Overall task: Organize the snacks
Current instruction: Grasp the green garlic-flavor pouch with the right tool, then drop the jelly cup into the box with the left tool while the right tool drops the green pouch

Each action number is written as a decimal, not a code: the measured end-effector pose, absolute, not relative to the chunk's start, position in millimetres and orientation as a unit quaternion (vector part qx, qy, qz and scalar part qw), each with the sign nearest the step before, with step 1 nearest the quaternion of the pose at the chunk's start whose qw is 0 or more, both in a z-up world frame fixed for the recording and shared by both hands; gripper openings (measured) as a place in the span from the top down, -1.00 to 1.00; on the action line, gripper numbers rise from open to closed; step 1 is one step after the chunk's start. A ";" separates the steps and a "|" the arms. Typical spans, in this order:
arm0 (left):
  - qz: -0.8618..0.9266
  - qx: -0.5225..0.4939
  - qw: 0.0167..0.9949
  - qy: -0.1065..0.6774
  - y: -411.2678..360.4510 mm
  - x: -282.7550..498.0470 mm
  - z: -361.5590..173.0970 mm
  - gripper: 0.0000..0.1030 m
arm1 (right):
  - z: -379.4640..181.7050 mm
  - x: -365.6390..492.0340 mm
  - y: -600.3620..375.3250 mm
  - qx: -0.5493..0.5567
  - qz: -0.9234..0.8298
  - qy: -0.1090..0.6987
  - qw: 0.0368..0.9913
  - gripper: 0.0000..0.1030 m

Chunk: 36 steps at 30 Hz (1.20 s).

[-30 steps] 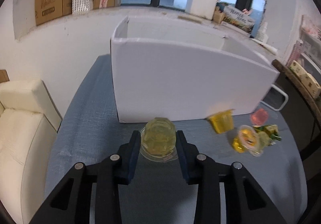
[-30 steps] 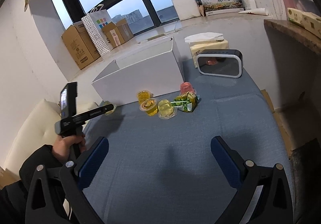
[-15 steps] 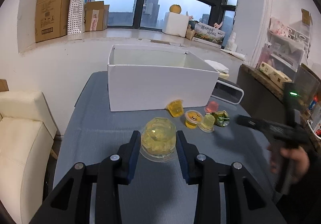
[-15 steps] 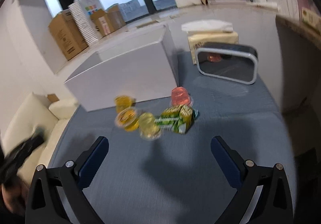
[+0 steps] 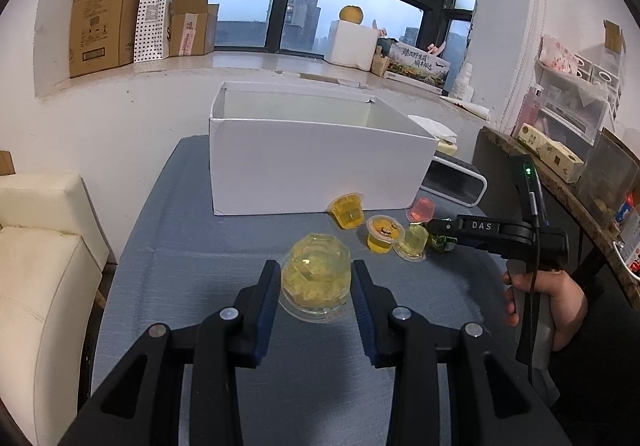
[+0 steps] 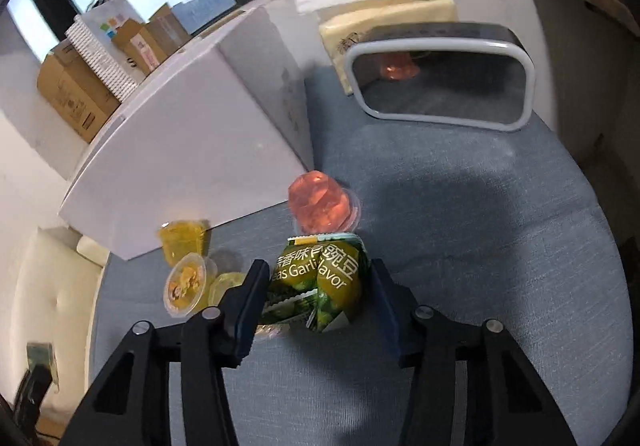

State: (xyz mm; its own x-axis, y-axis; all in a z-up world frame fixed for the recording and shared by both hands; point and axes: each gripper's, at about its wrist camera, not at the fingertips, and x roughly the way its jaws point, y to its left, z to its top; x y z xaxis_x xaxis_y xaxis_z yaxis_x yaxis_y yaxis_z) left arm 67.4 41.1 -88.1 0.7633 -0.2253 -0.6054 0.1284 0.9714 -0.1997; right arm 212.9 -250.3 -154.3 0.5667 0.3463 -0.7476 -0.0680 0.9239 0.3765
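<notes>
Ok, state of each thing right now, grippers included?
Left gripper: shut on the big jelly cup.
Big jelly cup: upside down, sealed, gripped.
Right gripper: fingers either side of the pea packet, gaps showing, not clamped.
Pea packet: sealed, lying on the table.
White box: open-topped.
Pink jelly: upside down, sealed, on the table.

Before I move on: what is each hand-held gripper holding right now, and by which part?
Left hand-held gripper clamps the yellow jelly cup by its side walls. Right hand-held gripper straddles the green pea snack packet; contact unclear.
</notes>
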 end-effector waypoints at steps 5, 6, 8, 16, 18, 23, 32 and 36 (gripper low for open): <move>-0.096 -0.073 0.936 0.329 39.8 71.3 -84.5 0.23 | -140.1 189.7 -255.5 0.158 0.136 0.422 0.883 0.00; -0.097 -0.073 0.937 0.328 39.2 72.3 -82.8 0.23 | -135.4 184.3 -256.7 0.158 0.140 0.415 0.885 0.00; -0.100 -0.074 0.938 0.324 38.5 76.0 -78.3 0.23 | -123.1 173.1 -259.7 0.156 0.155 0.396 0.891 0.00; -0.100 -0.073 0.951 0.282 35.2 115.0 -33.5 0.23 | -50.0 168.3 -234.9 0.108 0.213 0.306 0.922 0.00; -0.103 -0.075 0.953 0.276 35.7 131.1 -21.7 0.23 | -34.7 180.4 -221.7 0.084 0.216 0.290 0.928 0.00; -0.097 -0.071 0.957 0.262 34.7 179.3 -2.3 0.23 | -17.3 224.1 -190.0 0.036 0.221 0.293 0.930 -0.01; -0.065 -0.066 0.947 0.308 45.0 260.0 -30.0 -0.12 | -16.2 269.6 -164.1 0.018 0.221 0.310 0.924 -0.27; -0.047 -0.090 0.946 0.309 59.7 265.0 -42.1 -1.00 | -26.5 280.1 -166.6 0.021 0.205 0.330 0.921 -0.96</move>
State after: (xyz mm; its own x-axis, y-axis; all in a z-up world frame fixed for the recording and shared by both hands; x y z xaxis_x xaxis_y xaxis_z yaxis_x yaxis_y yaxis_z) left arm 265.0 59.7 -42.1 0.8046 -0.1450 -0.5759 0.0339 0.9794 -0.1992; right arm 280.1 -166.6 -26.5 0.6981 0.3922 -0.5990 -0.3648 0.9147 0.1738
